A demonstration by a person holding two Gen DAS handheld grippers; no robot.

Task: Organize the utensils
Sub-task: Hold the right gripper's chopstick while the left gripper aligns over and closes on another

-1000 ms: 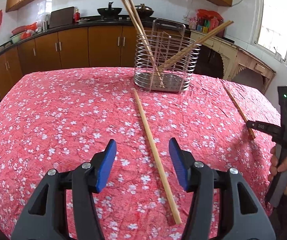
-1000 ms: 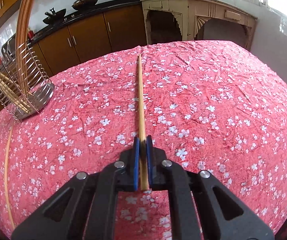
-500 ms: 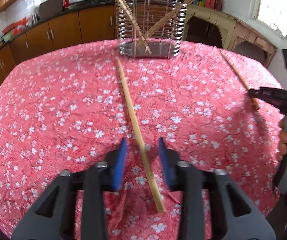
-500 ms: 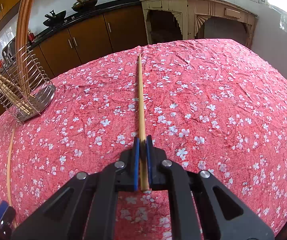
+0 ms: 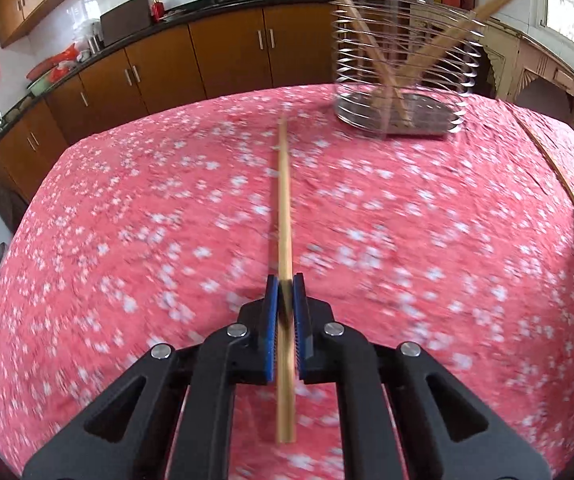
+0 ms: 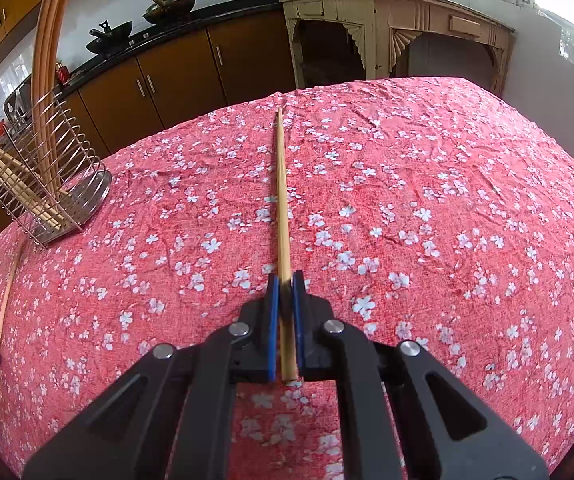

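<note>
- The left gripper (image 5: 285,286) has just been closing, and its blue pads now clench a chopstick (image 5: 285,208) near its blunt end. A short stub of the stick sticks out behind the pads, toward the camera.
- The long axis of that chopstick runs straight ahead from the left gripper. Most of its length lies forward over the red flowered cloth of the counter (image 5: 127,240), with the thin tip pointing toward the far edge.
- The right gripper (image 6: 285,284) is likewise clenched on a second chopstick (image 6: 281,200). It holds close to the butt end, and the stick again points straight away along the line of the fingers.
- Whether either stick has lifted clear of the cloth I cannot tell. Both look low, roughly along the surface.
- Farther off stands the wire utensil holder (image 5: 401,64), upright on the cloth, with several chopsticks already leaning in it.
- From the left gripper the holder lies ahead and to the right, just beyond the held stick's tip.
- From the right gripper the same holder (image 6: 47,184) lies well off to the left.
- By my judgement the left hand is the nearer. The coming move likely calls for tipping each stick upright over the holder's open top.
</note>
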